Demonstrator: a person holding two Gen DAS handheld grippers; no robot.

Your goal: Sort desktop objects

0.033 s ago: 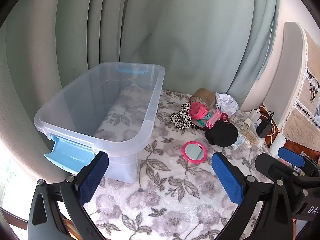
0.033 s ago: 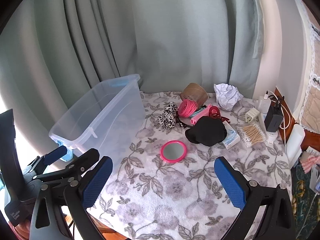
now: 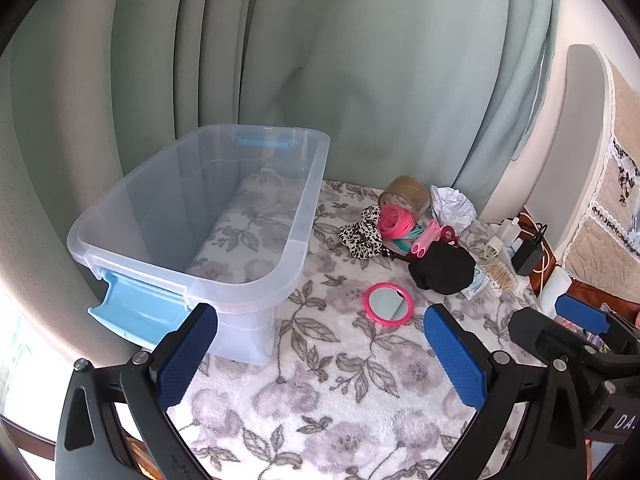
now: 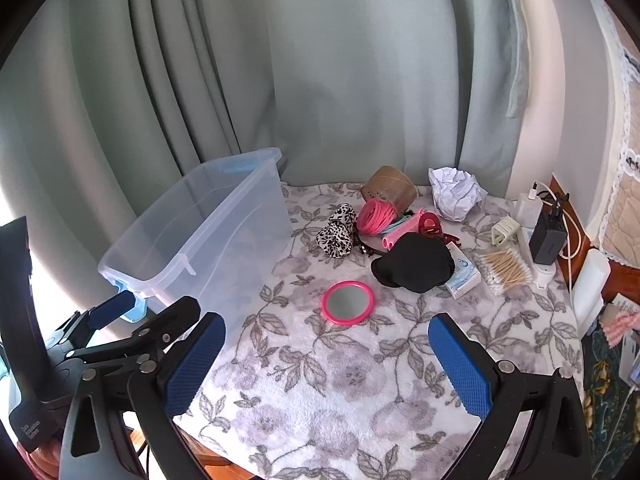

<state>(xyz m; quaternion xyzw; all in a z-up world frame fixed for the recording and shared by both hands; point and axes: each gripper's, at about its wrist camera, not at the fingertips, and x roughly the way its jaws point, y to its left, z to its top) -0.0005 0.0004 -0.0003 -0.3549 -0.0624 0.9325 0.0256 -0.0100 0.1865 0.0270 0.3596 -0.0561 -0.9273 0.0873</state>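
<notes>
Apparently nothing differs from the earlier frames: the clear storage bin (image 3: 200, 224) sits empty at centre left on the floral cloth (image 3: 328, 408), the black pouch (image 3: 442, 268), leopard scrunchie (image 3: 362, 234) and pink round mirror (image 3: 388, 303) lie loose right of centre, and the left gripper (image 3: 320, 360) and right gripper (image 4: 326, 364) hang wide open on nothing at the bottom. Only the right wrist view shows the cotton swabs (image 4: 506, 270) and charger (image 4: 546, 240) clearly, at the right edge.
</notes>
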